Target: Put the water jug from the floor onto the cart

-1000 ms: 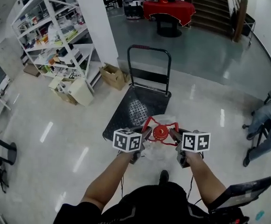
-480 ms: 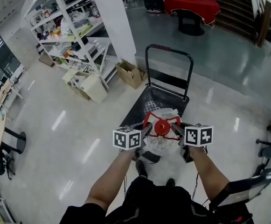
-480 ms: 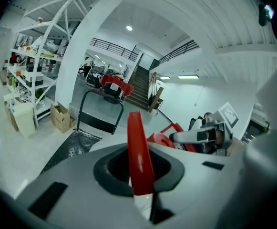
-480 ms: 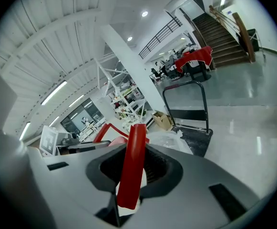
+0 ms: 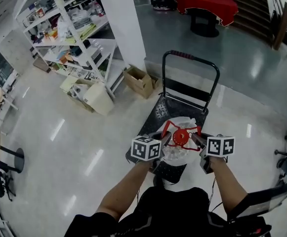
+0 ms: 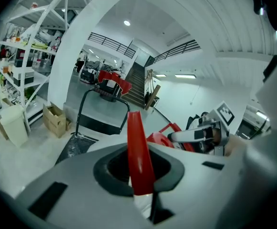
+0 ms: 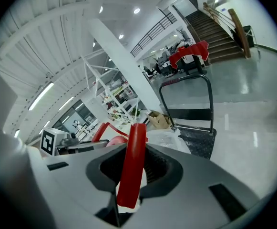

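Both forearms reach forward side by side, angled downward. The left gripper (image 5: 167, 139) and right gripper (image 5: 194, 138) each have their fingers clenched on the red handle (image 6: 138, 152) of the clear water jug (image 5: 175, 154), which hangs over the near end of the cart (image 5: 169, 108).

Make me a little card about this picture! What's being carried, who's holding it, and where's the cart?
Carried: jug, clear with a red cap
Held by: left hand-held gripper and right hand-held gripper, each shut on the red handle
Where: over the near end of the cart
Set down: cannot tell
Cart: dark deck, push bar at the far end
Nearby: shelves, box on the floor
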The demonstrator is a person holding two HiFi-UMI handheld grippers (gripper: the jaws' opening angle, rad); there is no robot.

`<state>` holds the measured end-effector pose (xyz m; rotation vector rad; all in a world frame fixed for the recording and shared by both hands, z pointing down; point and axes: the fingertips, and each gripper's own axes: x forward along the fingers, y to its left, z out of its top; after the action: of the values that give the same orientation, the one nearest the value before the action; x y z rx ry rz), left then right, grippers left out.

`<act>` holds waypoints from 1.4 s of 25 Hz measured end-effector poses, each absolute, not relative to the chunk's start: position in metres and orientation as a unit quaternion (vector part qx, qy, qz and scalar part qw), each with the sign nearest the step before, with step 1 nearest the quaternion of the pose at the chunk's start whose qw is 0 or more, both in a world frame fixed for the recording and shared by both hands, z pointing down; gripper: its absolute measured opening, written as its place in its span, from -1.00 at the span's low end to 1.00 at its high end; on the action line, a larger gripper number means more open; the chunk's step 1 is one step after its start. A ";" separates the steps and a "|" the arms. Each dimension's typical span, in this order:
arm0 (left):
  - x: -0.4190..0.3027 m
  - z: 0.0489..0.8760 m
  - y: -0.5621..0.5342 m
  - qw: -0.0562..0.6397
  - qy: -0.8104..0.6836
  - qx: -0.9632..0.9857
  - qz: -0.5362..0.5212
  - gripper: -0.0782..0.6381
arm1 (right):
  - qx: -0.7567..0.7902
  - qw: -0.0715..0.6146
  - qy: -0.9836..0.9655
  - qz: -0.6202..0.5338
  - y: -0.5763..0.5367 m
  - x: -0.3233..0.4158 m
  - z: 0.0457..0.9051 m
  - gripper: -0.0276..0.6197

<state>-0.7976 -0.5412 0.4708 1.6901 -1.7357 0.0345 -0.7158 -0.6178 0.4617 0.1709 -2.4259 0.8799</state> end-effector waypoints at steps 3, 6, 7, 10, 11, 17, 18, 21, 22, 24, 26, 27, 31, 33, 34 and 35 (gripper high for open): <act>-0.832 0.482 -0.545 0.356 -0.672 0.649 0.014 -0.71 | 0.072 0.279 -0.899 0.330 -0.621 -0.751 0.475 -0.70; -0.858 0.489 -0.550 0.362 -0.682 0.636 0.010 -0.71 | 0.064 0.289 -0.896 0.330 -0.628 -0.778 0.485 -0.70; -0.865 0.492 -0.551 0.365 -0.684 0.631 0.009 -0.71 | 0.059 0.292 -0.895 0.331 -0.630 -0.785 0.489 -0.70; -0.888 0.506 -0.552 0.375 -0.693 0.615 0.009 -0.71 | 0.039 0.301 -0.893 0.332 -0.637 -0.809 0.505 -0.70; -0.895 0.513 -0.552 0.380 -0.697 0.608 0.008 -0.71 | 0.032 0.305 -0.892 0.331 -0.638 -0.817 0.513 -0.70; -0.927 0.581 -0.562 0.418 -0.704 0.575 0.005 -0.71 | 0.009 0.332 -0.883 0.332 -0.652 -0.853 0.580 -0.70; -0.930 0.594 -0.563 0.426 -0.702 0.570 0.007 -0.71 | 0.008 0.337 -0.881 0.331 -0.654 -0.858 0.593 -0.70; -0.936 0.627 -0.562 0.448 -0.698 0.559 0.010 -0.71 | 0.005 0.354 -0.875 0.329 -0.654 -0.868 0.623 -0.70; -0.939 0.637 -0.562 0.453 -0.697 0.555 0.009 -0.71 | 0.003 0.359 -0.872 0.331 -0.654 -0.870 0.632 -0.70; -0.944 0.655 -0.559 0.463 -0.696 0.549 0.008 -0.71 | 0.003 0.368 -0.866 0.337 -0.653 -0.875 0.649 -0.70; -0.946 0.672 -0.559 0.472 -0.694 0.543 0.007 -0.71 | 0.007 0.376 -0.862 0.340 -0.654 -0.876 0.664 -0.70; -0.945 0.680 -0.559 0.477 -0.693 0.540 0.006 -0.71 | 0.012 0.380 -0.860 0.340 -0.655 -0.877 0.672 -0.70; -0.949 0.709 -0.557 0.491 -0.688 0.534 0.018 -0.71 | 0.029 0.398 -0.849 0.346 -0.653 -0.882 0.699 -0.70; -0.951 0.719 -0.559 0.496 -0.686 0.532 0.020 -0.71 | 0.034 0.405 -0.844 0.351 -0.656 -0.882 0.710 -0.70; -0.950 0.723 -0.560 0.499 -0.684 0.532 0.021 -0.71 | 0.037 0.408 -0.841 0.352 -0.657 -0.881 0.714 -0.70; -0.949 0.726 -0.561 0.501 -0.682 0.532 0.022 -0.71 | 0.040 0.412 -0.839 0.353 -0.658 -0.879 0.718 -0.70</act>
<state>-0.9495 -0.5607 0.7259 1.2869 -1.6473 0.0541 -0.8791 -0.6577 0.7183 0.1003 -2.1098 0.8886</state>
